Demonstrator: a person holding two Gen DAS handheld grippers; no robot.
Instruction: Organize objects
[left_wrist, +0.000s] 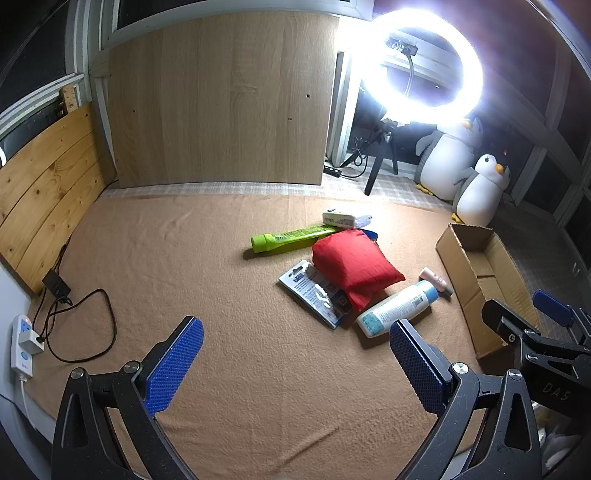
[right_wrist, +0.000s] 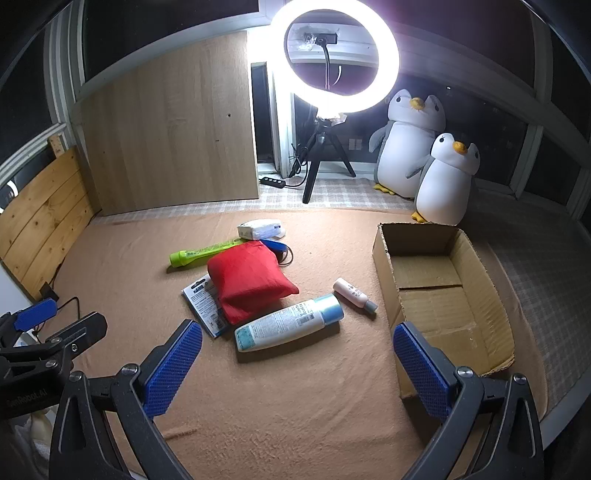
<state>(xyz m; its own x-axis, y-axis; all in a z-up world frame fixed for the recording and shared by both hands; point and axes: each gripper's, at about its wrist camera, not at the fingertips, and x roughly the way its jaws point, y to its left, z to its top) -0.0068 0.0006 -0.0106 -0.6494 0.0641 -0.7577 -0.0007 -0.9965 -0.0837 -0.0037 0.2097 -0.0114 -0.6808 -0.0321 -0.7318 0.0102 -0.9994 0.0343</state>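
On a tan blanket lies a loose pile: a red pouch (right_wrist: 248, 280) (left_wrist: 354, 266), a white bottle with a blue cap (right_wrist: 290, 326) (left_wrist: 397, 308), a small pink bottle (right_wrist: 354, 295) (left_wrist: 436, 280), a green tube (right_wrist: 205, 252) (left_wrist: 293, 237), a flat blister pack (right_wrist: 205, 308) (left_wrist: 314, 291), a white packet (right_wrist: 260, 228) (left_wrist: 345, 218) and a blue item (right_wrist: 275, 245). To the right stands an open cardboard box (right_wrist: 436, 306) (left_wrist: 480, 273) with nothing inside. My left gripper (left_wrist: 295, 343) and right gripper (right_wrist: 297, 345) hover open above the blanket, short of the pile, holding nothing.
A bright ring light (right_wrist: 334, 55) on a tripod stands behind the pile. Two plush penguins (right_wrist: 443, 181) sit at the back right. A wooden panel (left_wrist: 221, 99) leans at the back; a power strip (left_wrist: 24, 341) and black cables (left_wrist: 85, 325) lie at the left.
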